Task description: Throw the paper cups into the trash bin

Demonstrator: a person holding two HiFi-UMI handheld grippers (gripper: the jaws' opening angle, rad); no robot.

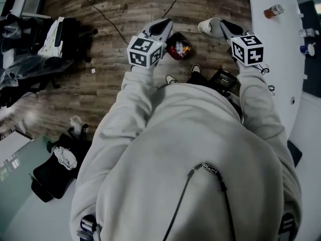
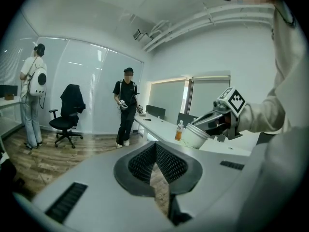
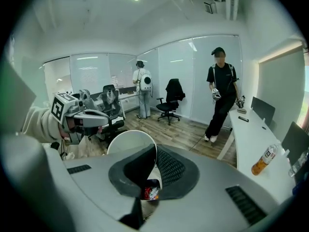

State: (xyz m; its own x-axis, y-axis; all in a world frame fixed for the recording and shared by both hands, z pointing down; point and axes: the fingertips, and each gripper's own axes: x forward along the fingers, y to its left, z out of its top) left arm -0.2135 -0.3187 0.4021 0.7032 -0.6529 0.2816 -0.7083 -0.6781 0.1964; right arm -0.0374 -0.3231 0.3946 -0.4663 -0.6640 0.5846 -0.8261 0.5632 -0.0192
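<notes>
One trash bin [image 1: 172, 53], seemingly, half hidden

No readable text; bottle [image 3: 264, 160] label too small to read.

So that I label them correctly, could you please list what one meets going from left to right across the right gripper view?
Left tongs with black-and-white marker cube, person with white backpack, black office chair, person in black clothes, orange plastic bottle.
</notes>
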